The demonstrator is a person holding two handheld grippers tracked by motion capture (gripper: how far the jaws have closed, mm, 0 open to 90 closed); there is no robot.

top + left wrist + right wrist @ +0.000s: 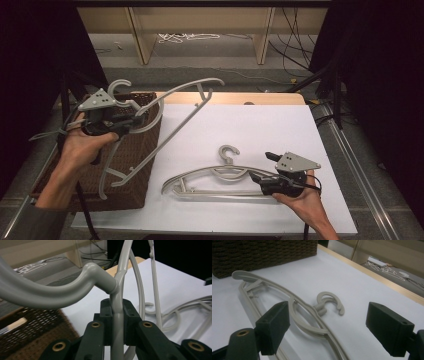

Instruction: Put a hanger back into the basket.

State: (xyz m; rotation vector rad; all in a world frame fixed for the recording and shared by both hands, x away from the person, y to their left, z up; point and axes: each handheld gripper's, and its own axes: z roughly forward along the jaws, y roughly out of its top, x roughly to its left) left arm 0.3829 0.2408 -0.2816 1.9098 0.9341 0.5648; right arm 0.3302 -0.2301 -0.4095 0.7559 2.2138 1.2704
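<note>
A grey plastic hanger [172, 107] is lifted above the wicker basket [131, 165], its neck clamped in the left tool [117, 322]. A second grey hanger [215, 180] lies flat on the white tabletop [280, 130], with the right tool [329, 327] spread wide just over it, gripping nothing.

We see a white tabletop [280, 130] with a pale wooden edge along its far side. A dark wicker basket [135, 165] sits on its left end, overhanging the white sheet. A grey hanger [210, 180] lies flat near the front, hook pointing away from us.
</note>
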